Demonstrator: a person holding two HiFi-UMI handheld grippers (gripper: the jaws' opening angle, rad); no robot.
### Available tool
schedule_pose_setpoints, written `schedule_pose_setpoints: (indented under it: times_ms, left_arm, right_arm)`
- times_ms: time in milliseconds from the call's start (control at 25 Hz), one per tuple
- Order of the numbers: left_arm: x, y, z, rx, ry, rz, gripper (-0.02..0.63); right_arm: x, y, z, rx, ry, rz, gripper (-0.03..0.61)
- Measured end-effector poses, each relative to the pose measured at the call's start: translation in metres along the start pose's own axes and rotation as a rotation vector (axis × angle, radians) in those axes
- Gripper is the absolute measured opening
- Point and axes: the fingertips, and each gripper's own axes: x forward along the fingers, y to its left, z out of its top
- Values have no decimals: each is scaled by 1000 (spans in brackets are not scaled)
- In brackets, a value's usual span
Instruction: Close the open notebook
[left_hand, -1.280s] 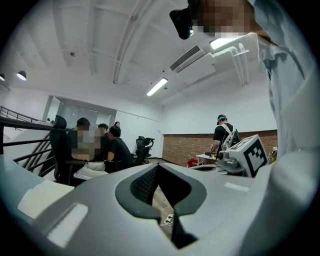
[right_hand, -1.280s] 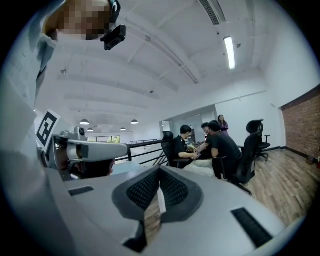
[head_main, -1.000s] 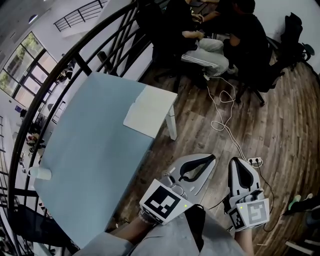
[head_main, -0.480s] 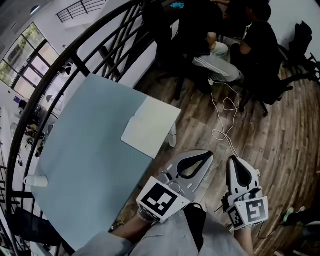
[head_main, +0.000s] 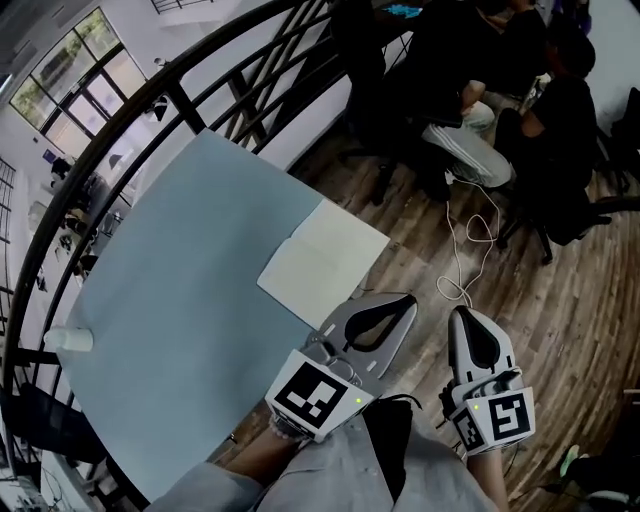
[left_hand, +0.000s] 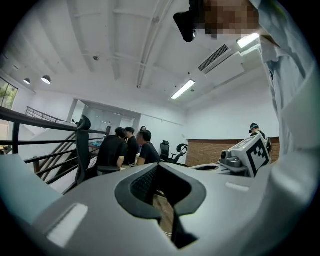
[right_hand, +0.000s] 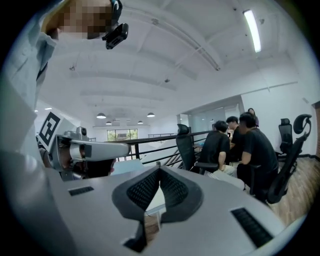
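The open notebook (head_main: 322, 262) lies flat with pale blank pages on the right corner of the light blue table (head_main: 170, 300). My left gripper (head_main: 408, 298) hovers just off that corner, near the notebook's lower right edge, jaws shut on nothing. Beside it, over the wooden floor, my right gripper (head_main: 462, 314) is also shut and empty. In the left gripper view the left gripper (left_hand: 159, 166) has its tips meeting, pointing at the seated people. In the right gripper view the right gripper (right_hand: 160, 169) has its tips touching, with a sliver of the table behind them.
A white cup (head_main: 70, 340) stands at the table's left edge. A black railing (head_main: 190, 110) curves behind the table. Several people (head_main: 500, 90) sit on office chairs to the upper right. A white cable (head_main: 462, 245) trails over the wooden floor.
The view has swung so the table and notebook sit closer to my grippers. The left gripper's tip now lies close to the notebook's corner. Both grippers stay shut.
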Motion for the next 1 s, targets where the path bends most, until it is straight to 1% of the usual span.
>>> schedule_pose_setpoints:
  times_ms: [200,400,560,680,840,1000]
  left_arm:
    - [-26,23,1,-10,0,100,3]
    - [-47,40,-3,-14,10,195,3]
    - [-60,55,-8,-23,11,278,3]
    - [-68,63,-4,-20,4,345,3]
    - [-82,79,0,-58,-20,439,3]
    - [-83,91,2,-42,-32,505,3]
  right_arm:
    - [18,18,1,-3,6,68,2]
    - [36,31,-12,-6,39,144,2]
    - [54,44,-19,-19,55,228,2]
    - [66,51,-15,-19,59,288,2]
    - [91,72,-7,-47,70,393,2]
    - [112,89,-3,-85,72,494,2]
